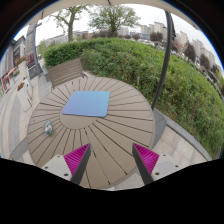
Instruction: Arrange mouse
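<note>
Setting: outdoor terrace, a tall green hedge (150, 65) behind, trees and city buildings beyond it, a wooden slatted bench (66, 70) at the far side.
Surface: round table of weathered grey wooden slats (125, 125), lying under and ahead of my fingers.
Mat: flat light-blue square mouse pad (87, 103) near the table's centre, nothing resting on it.
Mouse: small grey rounded computer mouse (48, 127) on the bare slats, off to the left of the pad and clear of it; too small to read which way it faces.
Gripper: my two-finger gripper (112, 158) is spread wide and holding nothing, only table slats showing between the pink pads (76, 157).
Relation: mouse sits ahead of and outside my left finger, near it but not touching; pad is straight ahead, beyond both fingers.
Progress: I judge the task barely begun, mouse not yet grasped and not on the pad.
Left to do: swing left, grasp the mouse, set it on the blue pad.
</note>
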